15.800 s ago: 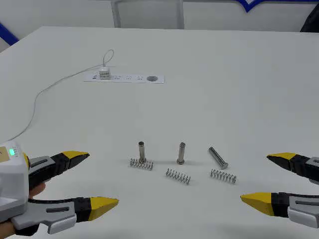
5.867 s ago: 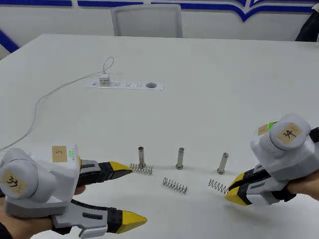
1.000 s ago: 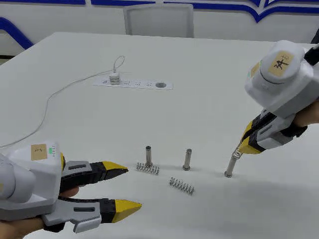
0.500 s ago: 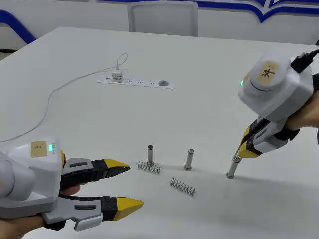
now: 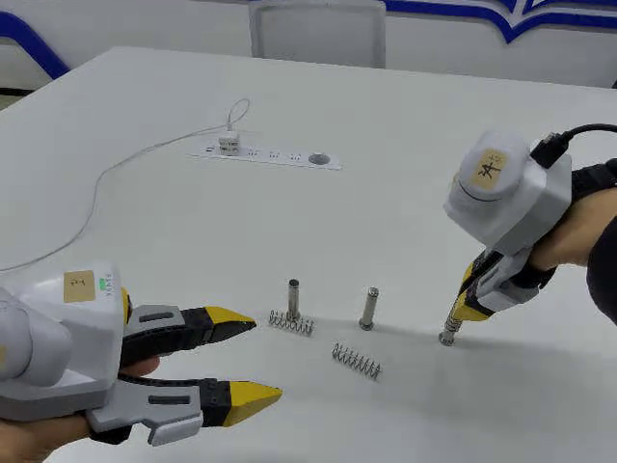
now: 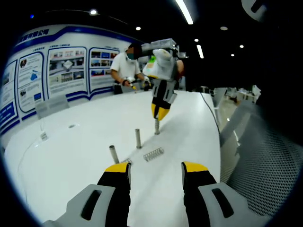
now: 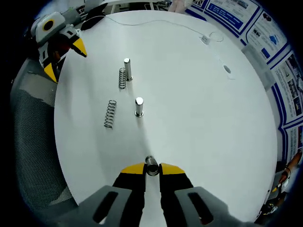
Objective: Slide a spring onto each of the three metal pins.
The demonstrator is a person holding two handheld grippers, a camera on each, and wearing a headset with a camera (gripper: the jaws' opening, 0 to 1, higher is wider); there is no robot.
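R gripper (image 7: 151, 169) nearly shut on spring (image 7: 151, 164), pin (image 5: 447, 337) right under fingertips. Should hold spring coaxial w/ pin, ease down, then release. L gripper (image 5: 262, 357) wide open, empty.

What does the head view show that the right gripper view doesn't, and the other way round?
Head view: the hand holding the right tool, and that tool's black cable. Right gripper view: wall posters and grey mesh beside the table. Both: the left pin with a loose spring beside it, the middle pin with another nearby, the open left tool, and the right tool shut on a spring over the right pin.
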